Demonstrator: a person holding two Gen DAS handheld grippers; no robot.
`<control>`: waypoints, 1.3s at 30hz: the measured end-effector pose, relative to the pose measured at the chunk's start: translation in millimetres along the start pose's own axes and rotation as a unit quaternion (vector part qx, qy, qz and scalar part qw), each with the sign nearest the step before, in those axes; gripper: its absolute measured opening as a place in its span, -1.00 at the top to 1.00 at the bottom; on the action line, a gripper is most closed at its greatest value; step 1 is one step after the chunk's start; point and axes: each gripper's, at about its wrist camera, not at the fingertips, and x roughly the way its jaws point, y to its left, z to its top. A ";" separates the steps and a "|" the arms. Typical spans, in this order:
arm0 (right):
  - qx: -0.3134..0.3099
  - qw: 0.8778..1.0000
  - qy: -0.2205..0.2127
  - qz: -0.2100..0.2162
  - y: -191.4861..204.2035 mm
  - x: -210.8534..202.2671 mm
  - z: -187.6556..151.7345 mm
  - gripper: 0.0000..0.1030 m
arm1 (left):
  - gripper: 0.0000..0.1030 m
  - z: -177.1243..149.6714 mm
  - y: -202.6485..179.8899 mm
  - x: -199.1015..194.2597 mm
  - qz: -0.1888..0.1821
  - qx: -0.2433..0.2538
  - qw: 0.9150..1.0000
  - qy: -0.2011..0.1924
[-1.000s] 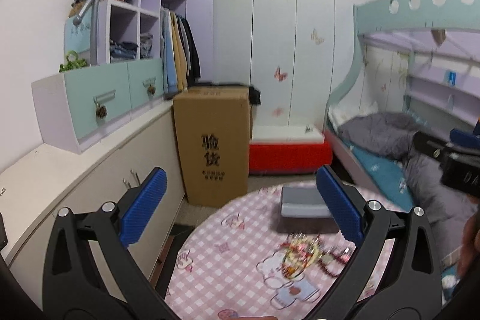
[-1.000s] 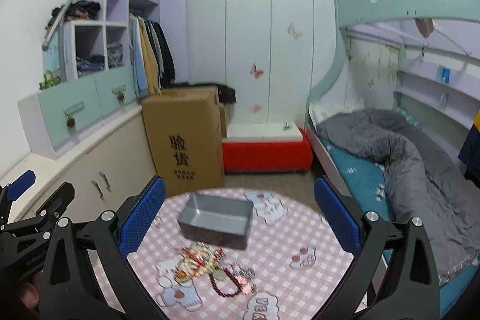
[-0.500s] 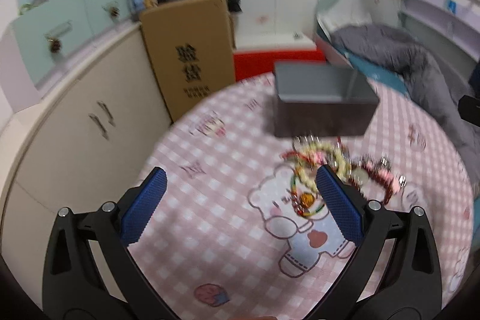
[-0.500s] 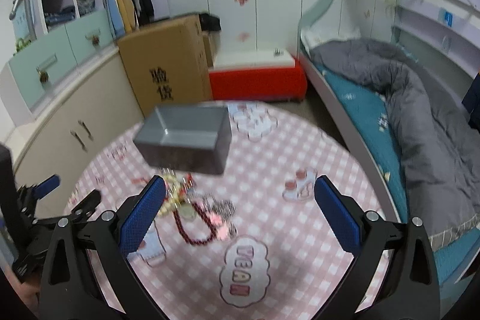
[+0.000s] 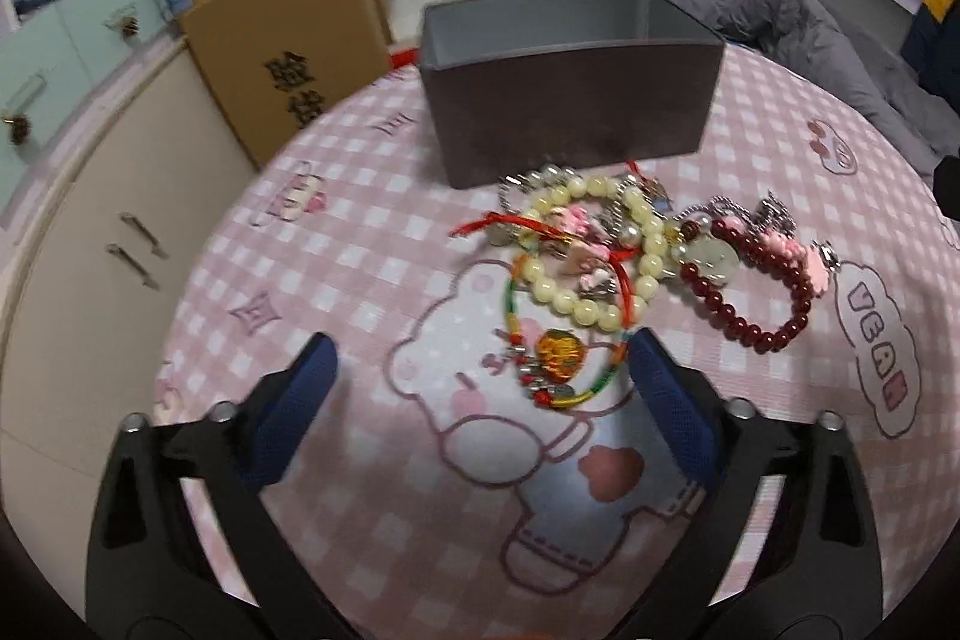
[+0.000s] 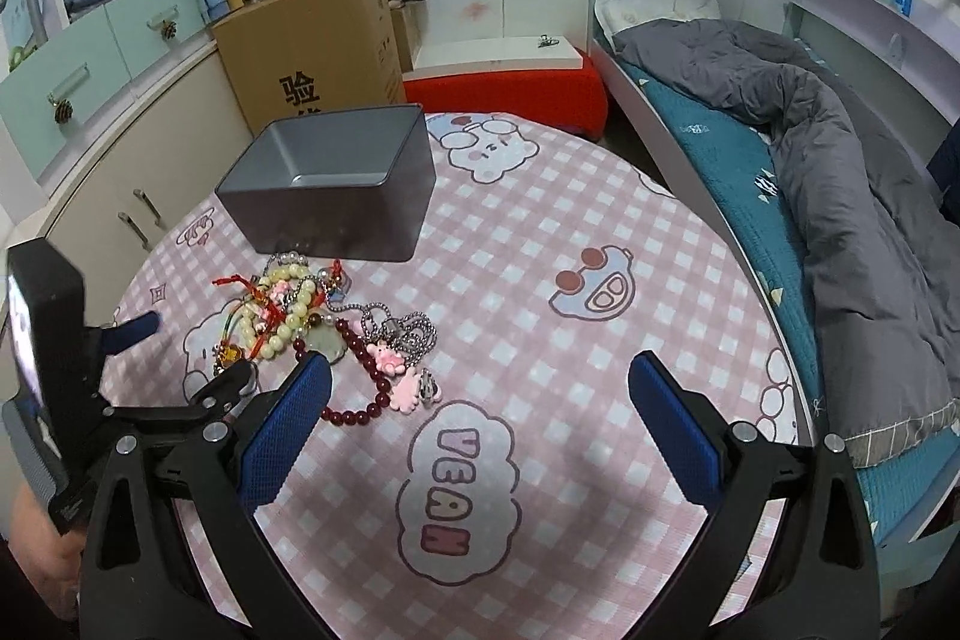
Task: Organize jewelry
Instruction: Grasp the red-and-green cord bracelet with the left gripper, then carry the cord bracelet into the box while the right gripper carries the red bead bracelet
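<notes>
A tangled pile of jewelry (image 5: 606,250) (image 6: 312,316) lies on the round pink-checked tablecloth (image 5: 372,280) (image 6: 540,280), just in front of a grey open box (image 5: 570,82) (image 6: 336,184). The pile holds a cream bead bracelet (image 5: 600,304), a dark red bead bracelet (image 5: 756,328), a rainbow cord with an orange charm (image 5: 555,355) and a silver chain (image 6: 402,325). My left gripper (image 5: 480,376) (image 6: 186,352) hovers low over the near edge of the pile, its jaws closing with nothing pressed between them. My right gripper (image 6: 480,388) is open above bare cloth to the right of the pile.
A cardboard carton (image 6: 312,40) and a red-sided step (image 6: 510,82) stand behind the table. Cream cabinets (image 6: 138,196) run along the left. A bed with a grey duvet (image 6: 828,160) lies on the right. A person's hand (image 6: 36,538) holds the left gripper.
Both grippers have dropped and tipped down toward the table, so the jewelry and box look much larger. The left gripper's jaws stand narrower than before.
</notes>
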 end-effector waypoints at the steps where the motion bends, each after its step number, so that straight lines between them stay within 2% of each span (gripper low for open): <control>1: -0.001 1.000 0.002 0.001 0.5 0.2 -0.3 -0.85 | -0.48 -0.4 0.0 3.5 -0.014 0.000 1.000 0.005; 3: -0.004 1.000 0.004 0.002 1.5 2.4 -0.7 -0.85 | -0.13 -1.6 1.2 4.3 -0.049 -0.007 0.999 0.004; 4: -0.004 1.000 0.005 0.003 2.4 3.0 -0.9 -0.85 | -0.05 -1.8 0.4 3.6 -0.063 -0.008 0.998 0.004; 6: -0.005 1.000 0.006 0.005 2.7 4.3 -1.9 -0.85 | 0.25 -2.0 1.3 2.7 -0.079 -0.011 0.997 0.002; 9: -0.006 1.000 0.009 0.010 4.8 5.4 -3.5 -0.85 | 0.56 -0.4 9.1 3.7 -0.097 -0.028 0.995 0.003; 12: -0.011 1.000 0.010 0.017 7.6 5.4 -5.6 -0.85 | 0.71 1.5 19.0 2.3 -0.120 -0.048 0.992 0.004; 18: -0.015 0.998 0.015 0.052 12.0 6.6 -10.6 -0.85 | 0.71 -3.3 21.0 -24.6 -0.128 -0.049 0.990 -0.016; 26: -0.055 0.992 0.032 0.105 34.4 12.6 -20.0 -0.82 | 0.72 -2.9 40.3 -76.6 -0.120 -0.067 0.988 -0.070; 32: -0.099 0.981 0.048 0.160 62.2 36.3 -18.0 -0.24 | 0.72 1.9 50.7 -99.7 -0.108 -0.075 0.987 -0.097; 35: -0.119 0.980 0.065 0.146 71.9 60.7 -16.9 0.07 | 0.72 0.7 54.7 -102.6 -0.105 -0.083 0.986 -0.098; 36: -0.124 0.979 0.074 0.142 73.8 68.9 -18.3 0.25 | 0.72 -1.1 55.2 -102.2 -0.105 -0.085 0.986 -0.098; 39: -0.169 0.977 0.051 0.121 80.8 72.6 -20.9 0.63 | 0.71 -4.5 57.8 -100.6 -0.105 -0.095 0.985 -0.096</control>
